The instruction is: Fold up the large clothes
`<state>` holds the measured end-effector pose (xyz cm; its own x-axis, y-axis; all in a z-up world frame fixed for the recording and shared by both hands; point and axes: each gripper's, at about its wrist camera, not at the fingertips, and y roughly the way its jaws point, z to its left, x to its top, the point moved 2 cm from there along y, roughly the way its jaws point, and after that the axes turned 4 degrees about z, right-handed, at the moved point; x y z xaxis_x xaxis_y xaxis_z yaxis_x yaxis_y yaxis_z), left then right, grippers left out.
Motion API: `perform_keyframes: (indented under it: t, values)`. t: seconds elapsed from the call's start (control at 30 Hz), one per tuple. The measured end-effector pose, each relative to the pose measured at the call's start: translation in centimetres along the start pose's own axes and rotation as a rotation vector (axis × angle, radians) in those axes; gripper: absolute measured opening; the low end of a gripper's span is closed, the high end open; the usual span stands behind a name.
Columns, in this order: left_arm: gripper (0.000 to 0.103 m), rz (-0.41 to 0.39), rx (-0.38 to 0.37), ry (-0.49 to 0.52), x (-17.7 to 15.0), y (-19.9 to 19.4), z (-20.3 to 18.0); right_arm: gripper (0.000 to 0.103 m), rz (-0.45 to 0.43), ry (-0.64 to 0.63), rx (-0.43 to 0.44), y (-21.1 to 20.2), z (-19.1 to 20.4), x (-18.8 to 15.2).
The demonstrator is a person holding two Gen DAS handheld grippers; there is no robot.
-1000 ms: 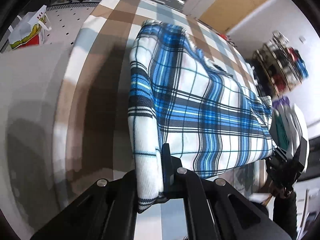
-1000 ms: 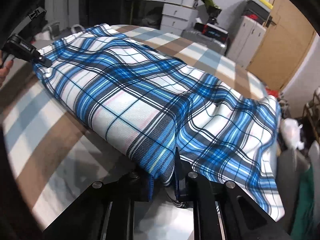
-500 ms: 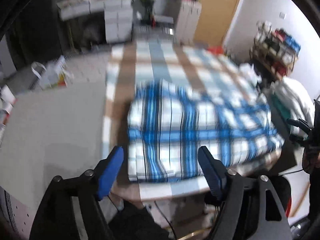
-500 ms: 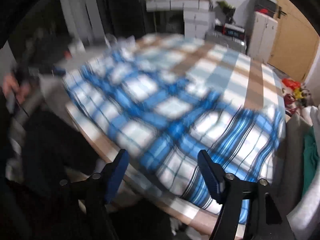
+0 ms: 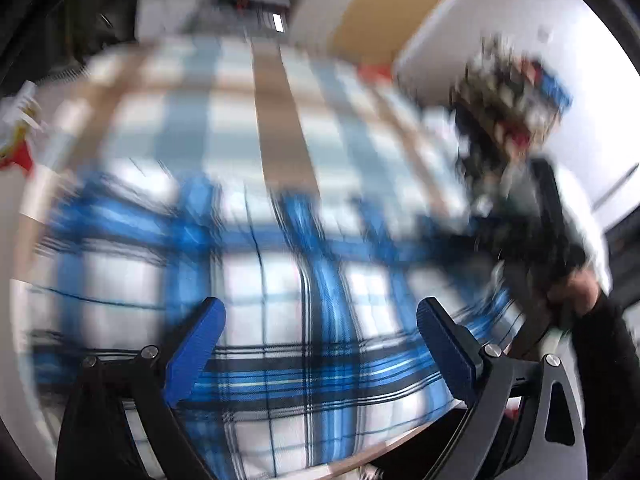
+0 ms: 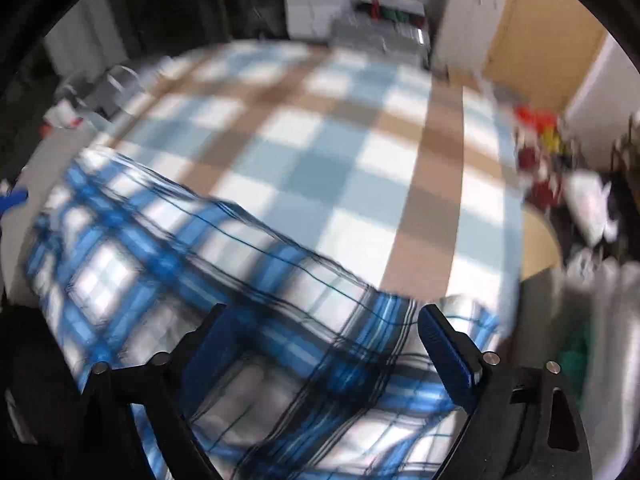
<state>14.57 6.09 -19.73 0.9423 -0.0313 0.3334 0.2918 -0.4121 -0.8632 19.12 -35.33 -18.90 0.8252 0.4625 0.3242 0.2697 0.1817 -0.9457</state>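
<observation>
Table [image 6: 404, 184]: covered by a checked beige, pale-blue and white cloth.
Blue plaid garment [image 5: 272, 280]: laid folded at the table's 6 o'clock edge, blurred.
Left claw [image 5: 320, 344]: spread wide, just opened further, nothing gripped; garment seen below.
Right claw [image 6: 324, 344]: spread wide, just opened, nothing gripped; garment seen below.

A wide table [image 6: 408, 184] under a cloth checked in pale blue, white and tan fills the middle of the room. Behind it stand white drawer units [image 6: 308, 4] and a white cabinet [image 6: 468, 12] beside a tan wooden door [image 6: 544, 40], with a white wall [image 5: 472, 28] to the right. A cluttered shelf rack [image 5: 508, 100] stands against that wall; both views are motion-blurred.
</observation>
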Motion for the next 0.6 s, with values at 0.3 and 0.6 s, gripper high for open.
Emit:
perform_keyframes:
  t: [0.3, 0.6]
  values:
    - [0.094, 0.070, 0.258, 0.203, -0.1, 4.6, 0.6, 0.090, -0.019, 0.060, -0.111, 4.3, -1.9, -1.3]
    - [0.094, -0.015, 0.158, 0.041, 0.1, 1.9, 2.7, 0.080, -0.097, 0.095, 0.095, -2.3, 3.8, -0.2]
